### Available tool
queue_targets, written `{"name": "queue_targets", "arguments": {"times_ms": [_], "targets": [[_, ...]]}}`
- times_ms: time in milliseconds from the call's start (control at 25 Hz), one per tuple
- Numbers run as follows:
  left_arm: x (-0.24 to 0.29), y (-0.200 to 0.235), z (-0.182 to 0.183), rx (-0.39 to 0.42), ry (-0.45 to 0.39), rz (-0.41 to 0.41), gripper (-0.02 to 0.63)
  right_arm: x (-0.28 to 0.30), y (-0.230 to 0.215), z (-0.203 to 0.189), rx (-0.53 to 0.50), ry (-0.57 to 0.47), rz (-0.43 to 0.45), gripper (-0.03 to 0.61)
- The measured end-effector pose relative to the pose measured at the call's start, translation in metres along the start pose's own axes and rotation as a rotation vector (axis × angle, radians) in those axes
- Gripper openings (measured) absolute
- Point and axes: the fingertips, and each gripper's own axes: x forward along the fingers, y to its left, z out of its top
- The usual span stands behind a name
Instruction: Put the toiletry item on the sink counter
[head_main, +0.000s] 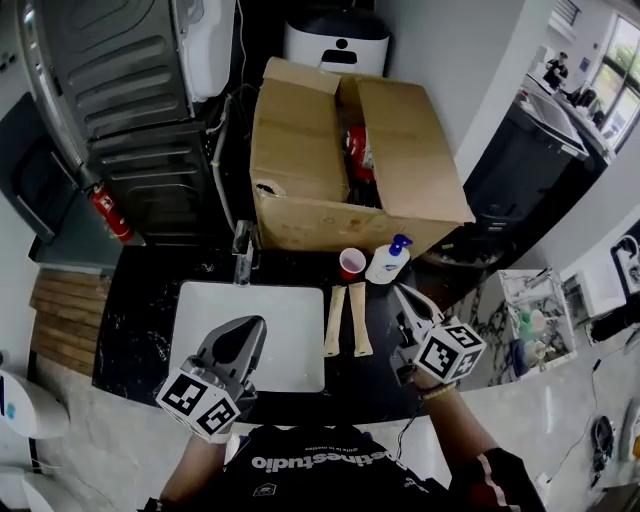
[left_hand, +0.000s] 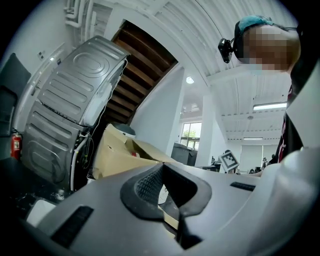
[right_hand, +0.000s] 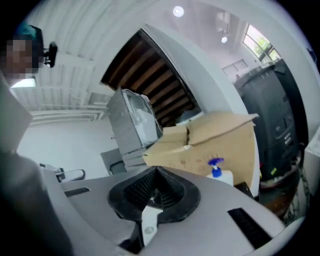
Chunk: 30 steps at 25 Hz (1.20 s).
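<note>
Head view: two tubes (head_main: 335, 320) (head_main: 359, 318), one cup (head_main: 351, 263), one pump bottle (head_main: 388, 262); left tongs (head_main: 254, 324), right tongs (head_main: 401, 293) both closed.

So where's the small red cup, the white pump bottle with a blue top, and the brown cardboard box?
small red cup (head_main: 351, 263), head view, on its open rim
white pump bottle with a blue top (head_main: 386, 266), head view, on its white body
brown cardboard box (head_main: 295, 140), head view, on its left flap

Your views are evenly bright from ceiling lamps (right_hand: 178, 11) and a window (left_hand: 190, 135). Both gripper views bend strongly and darken at the edges.
</note>
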Motion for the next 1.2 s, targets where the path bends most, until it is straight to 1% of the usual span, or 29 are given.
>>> {"name": "queue_targets", "arguments": {"times_ms": [120, 200, 280, 400, 520, 760, 880, 1200], "targets": [[0.014, -0.008, 0.005, 0.013, -0.004, -0.045, 0.014, -0.015, 0.059, 0.032, -0.152, -0.083, 0.11, 0.037], [0.024, -0.015, 0.005, 0.016, 0.0, -0.08, 0.014, -0.025, 0.091, 0.034, -0.267, -0.087, 0.164, 0.037], [0.031, -0.024, 0.002, 0.017, 0.01, -0.117, 0.014, -0.034, 0.111, 0.023, -0.331, -0.066, 0.201, 0.037], [0.041, -0.037, -0.006, 0.017, 0.029, -0.164, 0.014, -0.044, 0.119, 0.01, -0.322, -0.056, 0.211, 0.037], [0.05, -0.047, -0.012, 0.012, 0.043, -0.204, 0.014, -0.05, 0.121, 0.015, -0.294, -0.089, 0.21, 0.037], [0.06, -0.068, -0.022, 0.021, 0.063, -0.268, 0.014, -0.063, 0.109, 0.009, -0.329, -0.057, 0.144, 0.037], [0.063, -0.074, -0.024, 0.018, 0.072, -0.276, 0.014, -0.067, 0.112, 0.013, -0.339, -0.058, 0.138, 0.037], [0.066, -0.08, -0.025, 0.031, 0.072, -0.284, 0.014, -0.073, 0.12, 0.017, -0.323, -0.064, 0.146, 0.037]]}}
